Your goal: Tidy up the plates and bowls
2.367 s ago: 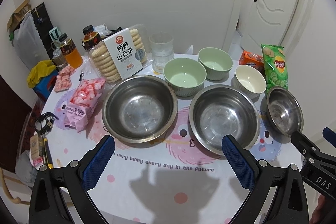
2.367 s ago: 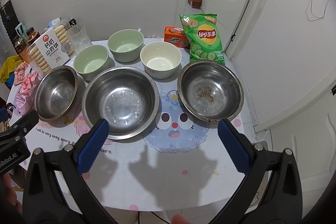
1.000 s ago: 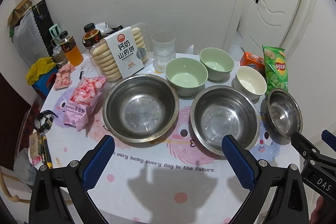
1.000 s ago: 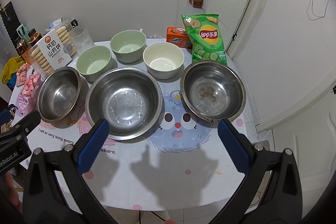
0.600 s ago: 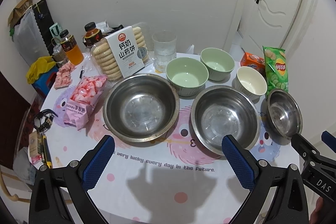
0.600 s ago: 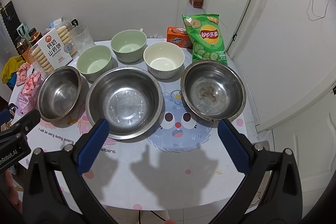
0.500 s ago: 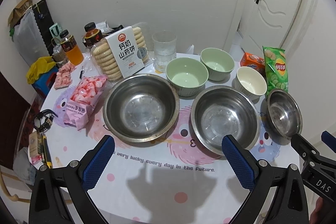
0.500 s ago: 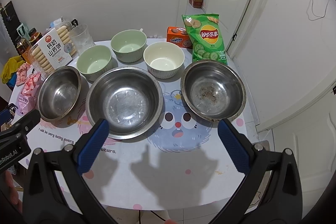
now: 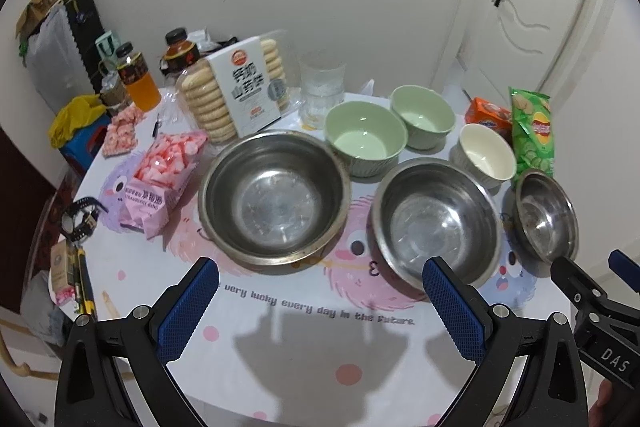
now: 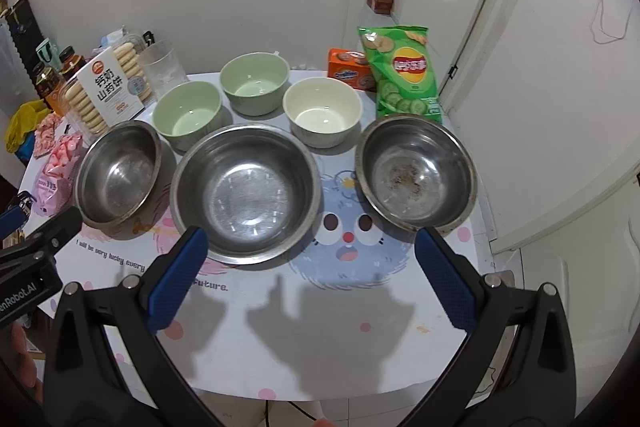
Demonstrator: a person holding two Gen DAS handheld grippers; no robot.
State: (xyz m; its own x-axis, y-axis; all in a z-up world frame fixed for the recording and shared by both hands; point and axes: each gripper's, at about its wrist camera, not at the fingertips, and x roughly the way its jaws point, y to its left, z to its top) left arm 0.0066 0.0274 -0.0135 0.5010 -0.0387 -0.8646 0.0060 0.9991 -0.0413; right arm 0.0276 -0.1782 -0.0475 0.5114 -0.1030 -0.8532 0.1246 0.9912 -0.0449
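Both grippers hover above the near edge of the table (image 10: 320,359) with nothing in them: the left gripper (image 9: 320,301) and the right gripper (image 10: 310,271) each stand with jaws spread wide. Nothing is stacked yet. Three steel bowls sit in a near row: the left steel bowl (image 9: 275,196), the middle steel bowl (image 10: 245,193) and the right steel bowl (image 10: 416,171). Behind them stand two green bowls (image 10: 187,115) and a cream bowl (image 10: 322,111); no plates are visible. The likely trouble comes from thin, slick steel rims: a pinch on one wall may slip or tip a bowl, and the right steel bowl lies close to the table's right edge, so a nudge could push it off. The ceramic bowls would chip if dropped into steel. A chip bag (image 10: 404,75) and a glass (image 10: 162,69) stand close behind and could be knocked.
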